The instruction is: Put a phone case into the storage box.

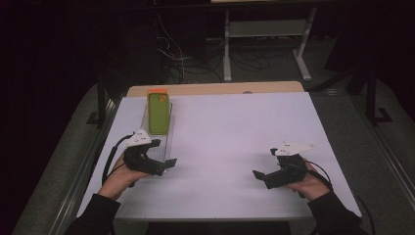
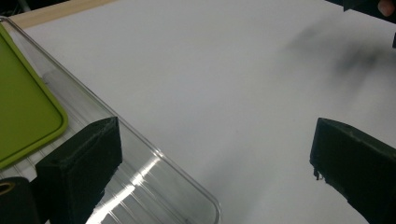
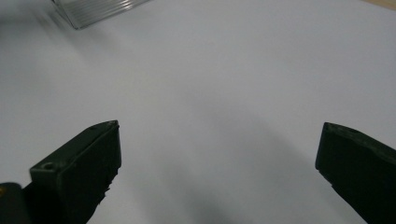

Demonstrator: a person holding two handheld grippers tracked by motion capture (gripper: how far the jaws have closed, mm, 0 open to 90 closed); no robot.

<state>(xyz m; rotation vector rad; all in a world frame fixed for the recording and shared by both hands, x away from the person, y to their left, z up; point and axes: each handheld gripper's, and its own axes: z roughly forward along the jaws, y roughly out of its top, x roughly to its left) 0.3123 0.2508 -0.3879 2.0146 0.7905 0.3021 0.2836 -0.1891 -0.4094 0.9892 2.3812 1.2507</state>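
Clear tray (image 2: pixel 154 172) corner sits between the left gripper (image 2: pixel 215 154) jaws, spread wide, one jaw over it; right gripper (image 3: pixel 219 158) wide apart, nothing between.

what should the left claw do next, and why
Probably ease toward the tray's near end and close on its wall. The left claw is open, one jaw over the clear tray, the other over bare table, nothing held. The green phone case lies farther up the tray.
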